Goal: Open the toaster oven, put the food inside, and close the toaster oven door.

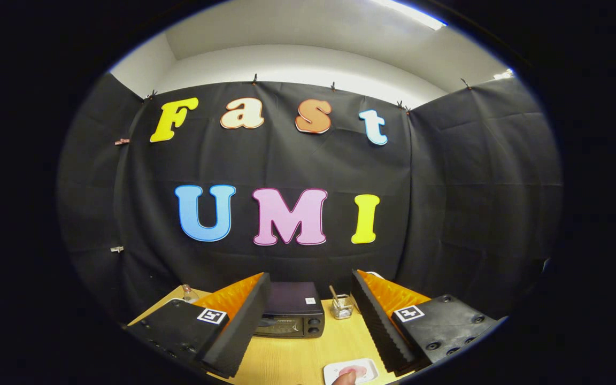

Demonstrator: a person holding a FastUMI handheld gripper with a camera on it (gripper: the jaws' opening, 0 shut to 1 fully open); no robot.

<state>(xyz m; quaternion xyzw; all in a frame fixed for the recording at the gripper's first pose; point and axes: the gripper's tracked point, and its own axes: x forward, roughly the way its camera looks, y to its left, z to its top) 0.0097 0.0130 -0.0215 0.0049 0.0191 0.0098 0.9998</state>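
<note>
Gripper (308,321) fingers spread above closed toaster oven (293,313).

The gripper (308,315) at the lower frame has two broad wedge-shaped fingers (377,321) with ribbed inner pads, each on a blocky mount bearing a square black-and-white marker (409,313) and several round screw recesses.

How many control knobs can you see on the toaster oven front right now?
2, stacked at the right end of the toaster oven front: upper knob, lower knob. The open hand-held gripper finger hides the left end, so more may be hidden.
</note>
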